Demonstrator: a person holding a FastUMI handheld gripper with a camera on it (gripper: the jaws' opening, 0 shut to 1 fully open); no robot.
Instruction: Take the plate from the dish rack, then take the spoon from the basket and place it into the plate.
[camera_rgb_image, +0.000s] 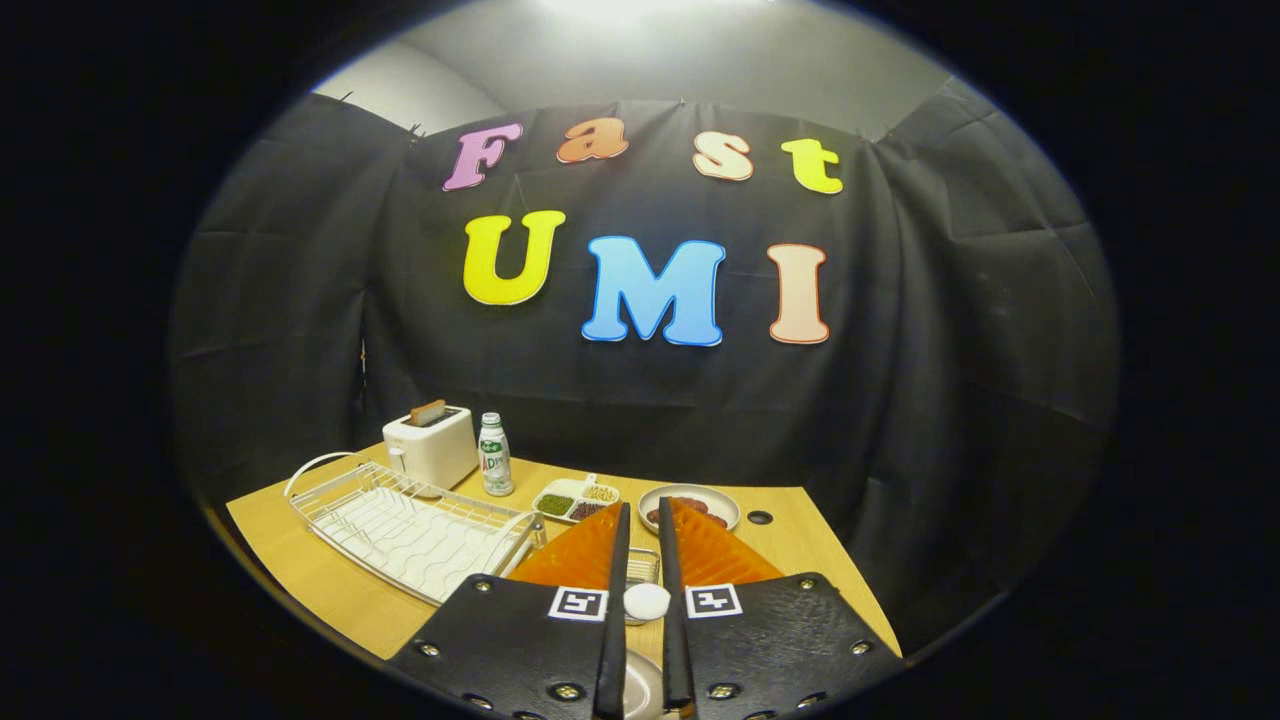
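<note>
Here the gripper (644, 520) jaws pinch narrowly on a white spoon (646, 601), lifted above the wire basket (642, 566), right of the empty dish rack (410, 530), ready for plating.

Readable text: none established on any item on the tabletop (300, 560).

Bottle (494, 455), standing beside the toaster (432, 447): carries a green-and-white printed label; characters too small and blurred to make out.

Tongs (643, 505): two square black-and-white coded markers, the left marker (578, 603) and the right marker (713, 601), one fixed at the base of each finger. They show block patterns only, with no letters or numerals.

The fingers stand close together with a narrow gap; a small white round item (646, 600) sits between the markers. Contact cannot be determined.
</note>
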